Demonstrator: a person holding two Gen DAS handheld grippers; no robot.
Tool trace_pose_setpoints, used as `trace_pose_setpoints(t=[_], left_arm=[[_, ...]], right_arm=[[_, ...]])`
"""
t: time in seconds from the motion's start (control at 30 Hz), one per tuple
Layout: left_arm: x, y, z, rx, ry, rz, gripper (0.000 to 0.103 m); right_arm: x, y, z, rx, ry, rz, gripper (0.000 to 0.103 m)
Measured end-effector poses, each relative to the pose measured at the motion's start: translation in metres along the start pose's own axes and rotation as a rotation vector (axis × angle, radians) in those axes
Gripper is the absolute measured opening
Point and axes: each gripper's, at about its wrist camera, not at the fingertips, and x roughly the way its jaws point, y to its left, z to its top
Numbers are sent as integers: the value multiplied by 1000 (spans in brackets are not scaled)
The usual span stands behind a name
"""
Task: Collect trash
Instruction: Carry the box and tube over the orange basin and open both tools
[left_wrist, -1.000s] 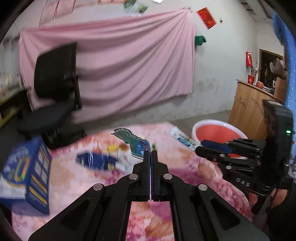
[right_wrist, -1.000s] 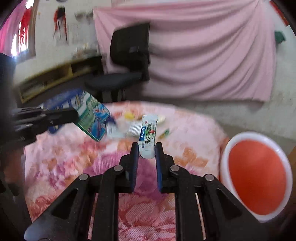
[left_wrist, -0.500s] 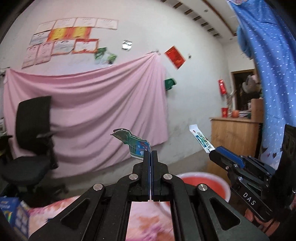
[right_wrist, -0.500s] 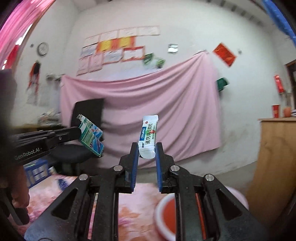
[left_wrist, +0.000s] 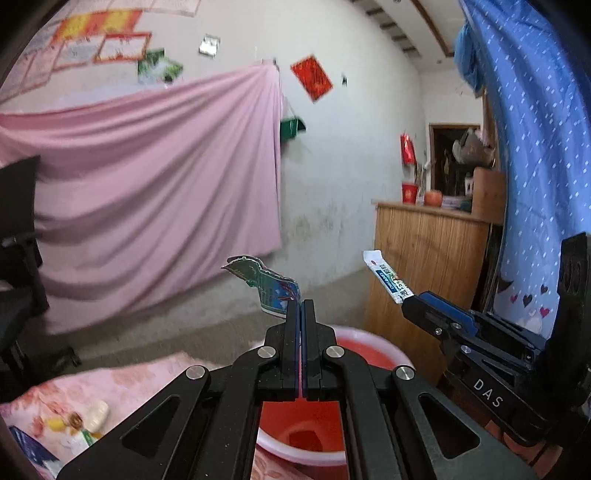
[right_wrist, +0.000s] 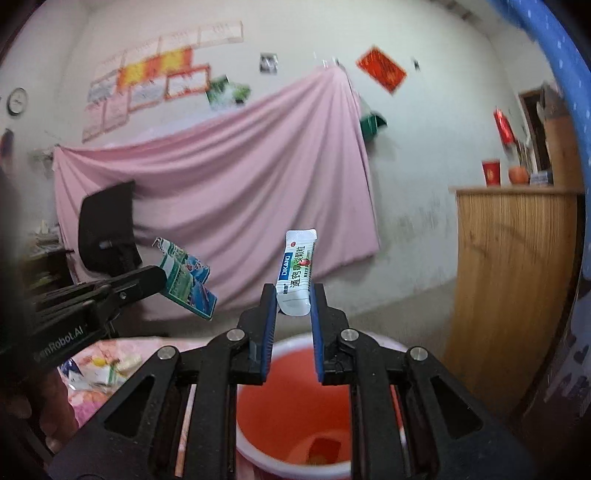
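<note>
Clamped between the blue-padded fingers of the right gripper (right_wrist: 293, 301) is a small white sachet with blue and green print (right_wrist: 297, 271), held by its lower end and standing nearly upright above the fingertips. The left gripper (left_wrist: 302, 314) is seen with its fingers pressed together on a thin torn green-and-blue printed wrapper (left_wrist: 266, 284), whose ragged upper edge projects to the left of the tips. In the right wrist view the same wrapper (right_wrist: 186, 282) is shown tilted, gripped at one edge by the left gripper (right_wrist: 157, 277); in the left wrist view the sachet (left_wrist: 388, 277) is shown slanting up out of the right gripper (left_wrist: 408, 302). Both items are held in the air above a round red plastic basin with a white rim (right_wrist: 291, 410), which lies directly below the two sets of fingers. Beside the basin, a pink floral tablecloth (left_wrist: 136, 387) is visible, on which further small wrappers (left_wrist: 86, 419) are scattered. Beyond are seen a pink sheet hung on the wall (right_wrist: 221, 177), a black office chair (right_wrist: 107, 229) and a wooden cabinet (right_wrist: 513, 266).
</note>
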Motion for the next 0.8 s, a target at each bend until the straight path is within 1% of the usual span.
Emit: trace_pose_setpoints(t=[0.1, 0.23, 0.3, 0.47, 0.67, 0.8], left_arm=[[25, 2, -6, -37, 90, -19, 0], [47, 8, -13, -87, 167, -31, 0], [55, 10, -16, -107, 201, -43, 0], [64, 17, -21, -144, 279, -55, 0], [70, 29, -26, -213, 334, -63, 0], [66, 37, -27, -253, 339, -57, 0]], right_arm=[[13, -6, -10, 9, 87, -13, 41], [29, -20, -26, 44, 192, -11, 41], [33, -23, -30, 61, 224, -7, 41], [39, -29, -36, 87, 267, -3, 42], [45, -32, -38, 90, 300, -7, 44], [46, -32, -36, 91, 303, -6, 44]])
